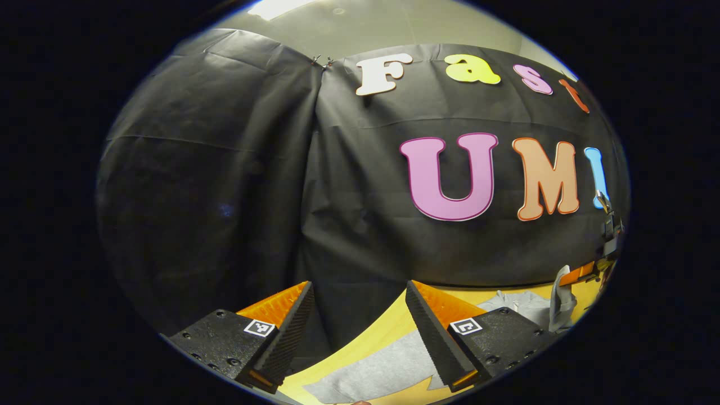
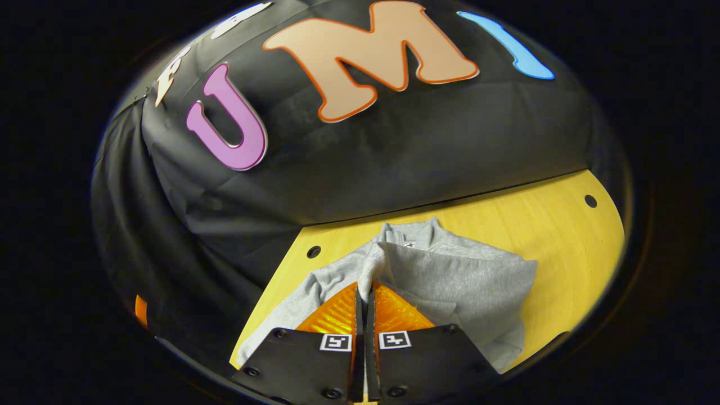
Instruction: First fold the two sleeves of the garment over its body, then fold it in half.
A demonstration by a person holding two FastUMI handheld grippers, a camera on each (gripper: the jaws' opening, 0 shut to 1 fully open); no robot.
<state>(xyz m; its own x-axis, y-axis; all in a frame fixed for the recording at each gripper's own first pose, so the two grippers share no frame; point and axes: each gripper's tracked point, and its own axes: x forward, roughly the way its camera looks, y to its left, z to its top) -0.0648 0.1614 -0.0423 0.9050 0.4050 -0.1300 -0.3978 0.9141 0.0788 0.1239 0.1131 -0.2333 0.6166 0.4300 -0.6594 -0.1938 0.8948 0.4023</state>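
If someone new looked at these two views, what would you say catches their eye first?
Probably the grey garment on the yellow table, one part folded across its body. In the right gripper view, the right gripper is closed on a fold of that fabric. In the left gripper view, the left gripper is open above the table's near edge.

1. Right gripper low over the desk, jaws drawn together on a fold of the grey garment.
2. The pinched cloth rises from the jaws towards the collar.
3. One sleeve trails left; round holes dot the yellow desk.
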